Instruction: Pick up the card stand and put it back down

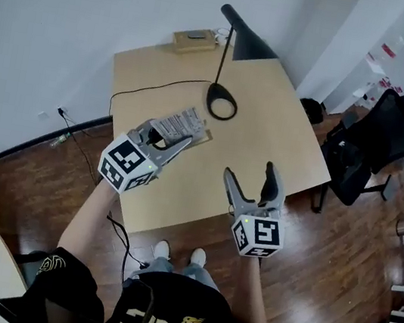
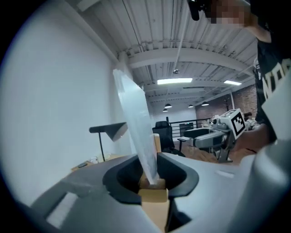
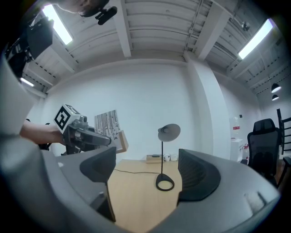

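Head camera looks steeply down from above the person onto a wooden table [image 1: 268, 130], its far edge at 12 o'clock. Left gripper camera sits just behind its jaws, tilted up toward wall and ceiling, with the card stand [image 2: 136, 127] close before the lens. Right gripper camera sits low, facing level across the table. All three views share the desk lamp [image 1: 248, 46]. Each gripper view catches the other: right gripper [image 2: 200, 140] at 3 o'clock, left gripper [image 3: 102, 139] at 9 o'clock.
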{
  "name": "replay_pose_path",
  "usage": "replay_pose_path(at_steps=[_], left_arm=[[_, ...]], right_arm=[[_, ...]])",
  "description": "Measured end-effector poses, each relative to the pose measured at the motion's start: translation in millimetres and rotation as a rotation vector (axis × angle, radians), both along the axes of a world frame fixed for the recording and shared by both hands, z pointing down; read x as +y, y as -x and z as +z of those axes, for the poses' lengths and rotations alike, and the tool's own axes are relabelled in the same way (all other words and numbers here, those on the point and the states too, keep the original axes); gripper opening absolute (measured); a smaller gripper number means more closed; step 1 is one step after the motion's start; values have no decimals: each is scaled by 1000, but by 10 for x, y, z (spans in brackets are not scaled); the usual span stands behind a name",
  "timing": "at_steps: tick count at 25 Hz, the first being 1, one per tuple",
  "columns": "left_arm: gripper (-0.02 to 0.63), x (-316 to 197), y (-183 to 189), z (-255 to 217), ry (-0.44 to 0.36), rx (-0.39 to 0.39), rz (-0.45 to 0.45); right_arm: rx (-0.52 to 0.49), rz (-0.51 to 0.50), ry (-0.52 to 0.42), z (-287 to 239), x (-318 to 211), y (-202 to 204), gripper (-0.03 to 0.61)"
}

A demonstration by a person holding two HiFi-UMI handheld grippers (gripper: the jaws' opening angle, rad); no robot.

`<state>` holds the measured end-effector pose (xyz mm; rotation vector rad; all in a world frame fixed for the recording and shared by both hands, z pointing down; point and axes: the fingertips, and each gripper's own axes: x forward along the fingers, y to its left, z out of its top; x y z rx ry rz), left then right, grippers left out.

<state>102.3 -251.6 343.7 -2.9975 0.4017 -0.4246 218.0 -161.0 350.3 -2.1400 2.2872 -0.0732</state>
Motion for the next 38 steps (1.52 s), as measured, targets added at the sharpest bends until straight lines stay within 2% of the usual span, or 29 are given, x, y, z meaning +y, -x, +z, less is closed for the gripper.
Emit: replay_pose_path(at_steps=[7,11,15,18,22,27,38], left_arm=[[104,-73,469,-503,-95,121,-245],[104,34,719,-559,-128,180,-368],[104,200,862,-592,-164,207,-472],[103,293,932,-567,-151,236,-533],[103,383,1003,-492,-126,254,-583],[103,478,1091,-474,-154,242,-646],[98,553,1124,-365,-97,243,-620]], right_arm=[[-10,-21,-78,-397,-93,104,433],[-18,-17,-90,-431,-88,208,433],[-21,-8,-95,-482,-78,260,433],[-20,-4,-101,-501,-82,285,433],[-20,0,-103,-501,-63,304,433],[-26,-1,-104,-478,-31,324,433],[-30,-9,-79,-436,2,359,433]])
